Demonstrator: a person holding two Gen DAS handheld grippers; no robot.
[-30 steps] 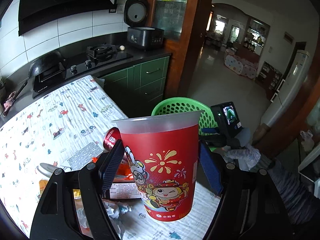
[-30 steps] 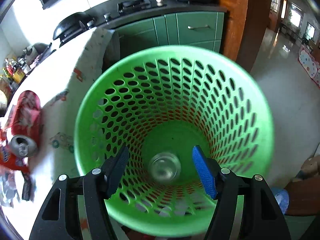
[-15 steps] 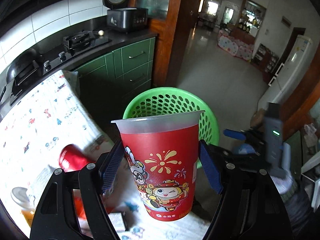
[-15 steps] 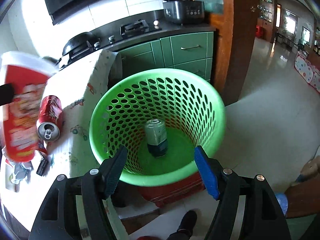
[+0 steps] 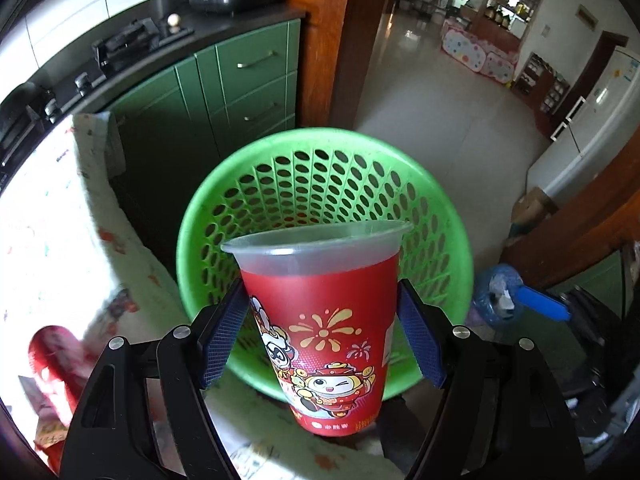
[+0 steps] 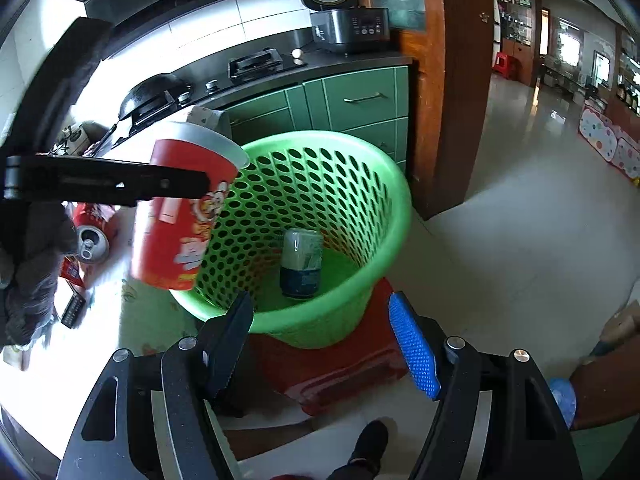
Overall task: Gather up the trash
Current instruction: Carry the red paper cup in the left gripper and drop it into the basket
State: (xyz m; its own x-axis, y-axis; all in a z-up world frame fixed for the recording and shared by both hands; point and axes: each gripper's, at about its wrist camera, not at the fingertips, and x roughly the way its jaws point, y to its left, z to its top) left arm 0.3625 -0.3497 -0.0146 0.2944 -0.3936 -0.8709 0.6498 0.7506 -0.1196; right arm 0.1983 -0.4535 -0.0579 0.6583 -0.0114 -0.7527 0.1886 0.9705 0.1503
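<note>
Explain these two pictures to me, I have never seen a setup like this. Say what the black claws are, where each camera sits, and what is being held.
No robot here: a person holds a two-finger tool in each hand, each with a fisheye camera looking along its jaws. The left view shows the left gripper shut on a red cup, just in front of a green basket. The right view shows the right gripper open and empty, above the same basket, which stands on a red stool and holds one can. Beside it is a table with a patterned cloth; a red soda can lies there.
</note>
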